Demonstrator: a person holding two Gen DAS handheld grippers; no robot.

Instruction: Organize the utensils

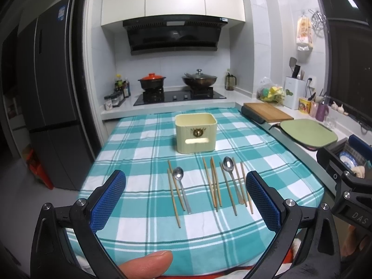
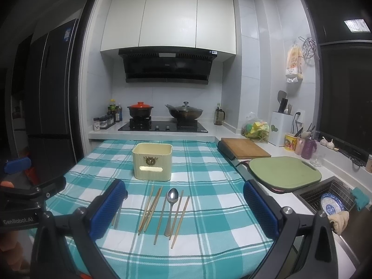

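Utensils: chopsticks (image 1: pixel 215 183) and two spoons (image 1: pixel 229 169) lie loose on the checked cloth (image 1: pixel 144 144), ahead of both tools, between their fingers.
Bin: cream container (image 1: pixel 196 132) stands upright beyond the utensils.
Left gripper (image 1: pixel 186 200): spread wide, holding nothing.
Right gripper (image 2: pixel 183 211): spread wide, holding nothing.
Surroundings: stove (image 2: pixel 162 125) far ahead; green board (image 2: pixel 284 172) to the right.

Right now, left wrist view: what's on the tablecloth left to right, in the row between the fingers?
Left chopstick pair → left spoon → middle chopstick bundle → right spoon, lying among more chopsticks. Cream container stands behind the row.
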